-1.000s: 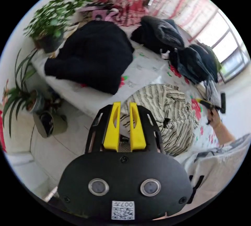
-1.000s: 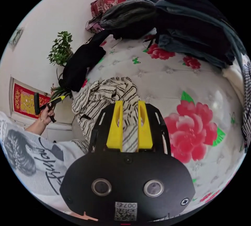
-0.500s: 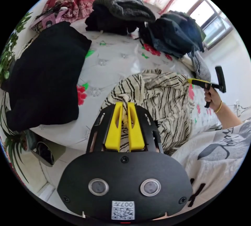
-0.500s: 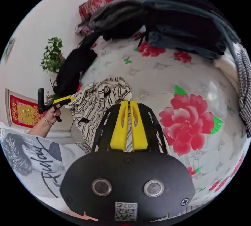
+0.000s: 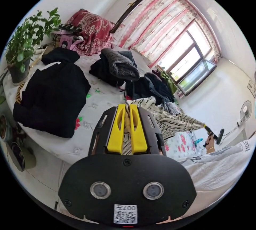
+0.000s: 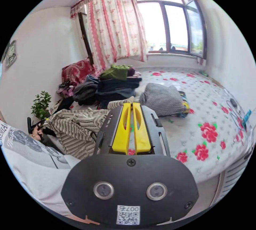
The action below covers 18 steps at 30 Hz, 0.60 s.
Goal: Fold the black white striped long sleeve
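Left gripper view: potted plant [image 5: 26, 38] at the bed's [image 5: 101, 102] far-left edge, then a black garment [image 5: 53, 97] spread toward the near edge. Left gripper [image 5: 124, 107], jaws pressed together on a bunch of the striped long sleeve [image 5: 170, 119], held above the bed. The shirt stretches rightward to the right gripper [image 5: 206, 128], past the bed's edge. Dark clothes pile [image 5: 120, 67] behind, bare sheet between.

Right gripper view: the shirt hangs taut from the person's hand [image 6: 37, 131] at left to the right gripper [image 6: 131, 106], jaws nearly together, fabric at their tips; cannot tell whether they press on it. Checked garment [image 6: 160, 98] beyond; open flowered sheet to the bed's right edge.
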{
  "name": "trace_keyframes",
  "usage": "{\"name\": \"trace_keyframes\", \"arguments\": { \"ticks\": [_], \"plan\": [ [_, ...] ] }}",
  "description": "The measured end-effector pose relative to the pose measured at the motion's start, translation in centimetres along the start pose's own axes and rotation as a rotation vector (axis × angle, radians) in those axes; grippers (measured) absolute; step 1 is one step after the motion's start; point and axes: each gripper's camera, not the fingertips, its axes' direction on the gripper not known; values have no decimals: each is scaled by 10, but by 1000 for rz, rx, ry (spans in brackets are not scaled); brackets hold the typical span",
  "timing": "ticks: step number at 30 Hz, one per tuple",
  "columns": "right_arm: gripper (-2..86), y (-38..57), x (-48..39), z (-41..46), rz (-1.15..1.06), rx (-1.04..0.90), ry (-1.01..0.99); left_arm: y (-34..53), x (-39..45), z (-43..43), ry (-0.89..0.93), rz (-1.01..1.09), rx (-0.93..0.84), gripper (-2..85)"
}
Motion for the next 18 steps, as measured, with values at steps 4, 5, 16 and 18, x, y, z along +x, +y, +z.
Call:
{"name": "trace_keyframes", "arguments": {
  "ticks": [4,5,16,18],
  "plan": [
    [21,61,54,-8,161,-199,65,17,-16,36,62,-66,-90,24],
    [25,69,57,-5,179,-214,55,20,-19,57,76,-76,-128,26],
    [71,91,-20,169,39,-527,-349,79,-41,121,-183,18,-384,124],
    [74,94,-37,199,-35,-600,-332,94,-41,96,-234,43,-368,134]
  ]
}}
